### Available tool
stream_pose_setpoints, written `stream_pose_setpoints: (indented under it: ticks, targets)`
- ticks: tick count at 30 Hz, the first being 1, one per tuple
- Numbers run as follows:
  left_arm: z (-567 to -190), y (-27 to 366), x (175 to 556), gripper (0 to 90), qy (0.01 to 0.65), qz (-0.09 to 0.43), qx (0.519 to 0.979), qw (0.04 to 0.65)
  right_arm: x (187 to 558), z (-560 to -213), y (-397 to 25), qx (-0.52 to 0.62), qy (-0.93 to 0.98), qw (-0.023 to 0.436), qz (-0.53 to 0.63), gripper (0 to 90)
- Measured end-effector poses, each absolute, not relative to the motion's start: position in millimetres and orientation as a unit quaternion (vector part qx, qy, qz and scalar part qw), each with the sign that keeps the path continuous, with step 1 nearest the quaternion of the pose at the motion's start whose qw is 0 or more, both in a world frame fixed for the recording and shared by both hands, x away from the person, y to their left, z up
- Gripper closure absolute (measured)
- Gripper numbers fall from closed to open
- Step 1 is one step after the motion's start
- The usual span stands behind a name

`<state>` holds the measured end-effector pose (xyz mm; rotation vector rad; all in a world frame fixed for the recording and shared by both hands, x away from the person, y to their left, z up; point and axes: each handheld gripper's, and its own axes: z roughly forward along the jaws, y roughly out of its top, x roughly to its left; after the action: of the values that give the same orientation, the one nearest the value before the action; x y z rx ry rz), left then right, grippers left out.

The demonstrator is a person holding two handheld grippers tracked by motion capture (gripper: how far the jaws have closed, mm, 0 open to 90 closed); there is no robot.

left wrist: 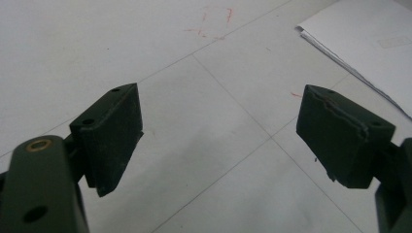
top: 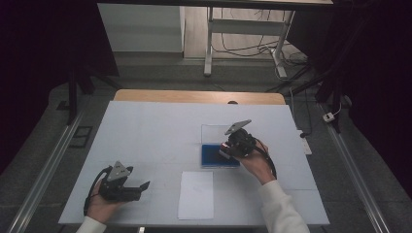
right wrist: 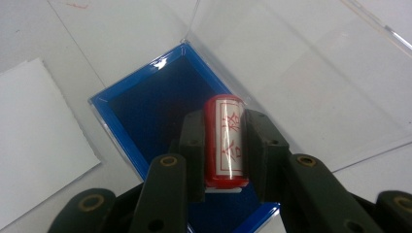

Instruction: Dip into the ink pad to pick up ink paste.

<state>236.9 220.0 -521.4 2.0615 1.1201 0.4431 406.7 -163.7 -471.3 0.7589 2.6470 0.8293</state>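
Two matte black grippers work over a pale, smooth table (top: 145, 131) ruled with thin seam lines. The right gripper (right wrist: 223, 145) is clenched on a small stamp (right wrist: 224, 141): a stubby cylinder with a glossy red body and a white label printed with red characters, pinched across its sides between the two flat jaw pads. It hangs over a shallow rectangular ink pad (right wrist: 145, 102), whose thin bright-blue rim frames a dark blue, felt-like bed. I cannot tell whether the stamp touches the pad surface. The tray's clear plastic lid (right wrist: 311, 73) is hinged back and lies open on the table beyond it, glossy and see-through. In the high view the right gripper (top: 228, 148) sits at the near right corner of the ink pad (top: 214, 156), with its grey three-cornered plate on top.

A flat white sheet of paper (top: 196, 194) lies just in front of the tray, near the table's near edge; its edge looks slightly ragged in the right gripper view.

The left gripper (top: 144, 186) rests low at the near left of the table, well apart from the tray. Its jaws stand wide apart, grasping nothing, their blocky rubber-like pads (left wrist: 114, 136) worn and chipped along the edges, above bare tabletop with faint red marks (left wrist: 214, 24).
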Motion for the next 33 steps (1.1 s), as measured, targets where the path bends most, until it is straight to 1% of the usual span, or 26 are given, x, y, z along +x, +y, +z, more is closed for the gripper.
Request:
stream_pose_setpoints:
  ticks: [7, 26, 33]
  targets:
    - [-521.3, 220.0, 236.7, 17.0, 0.437, 0.172, 0.803, 0.368, 405.6, -470.9, -160.9, 0.260, 0.915, 0.138, 0.275, 70.2]
    - [-521.1, 218.2, 235.5, 16.9, 0.435, 0.171, 0.804, 0.367, 406.8, -474.8, -159.4, 0.267, 0.917, 0.133, 0.265, 70.7]
    - [-520.7, 217.4, 234.6, 16.9, 0.436, 0.171, 0.804, 0.368, 403.8, -475.5, -157.0, 0.264, 0.918, 0.144, 0.261, 70.8]
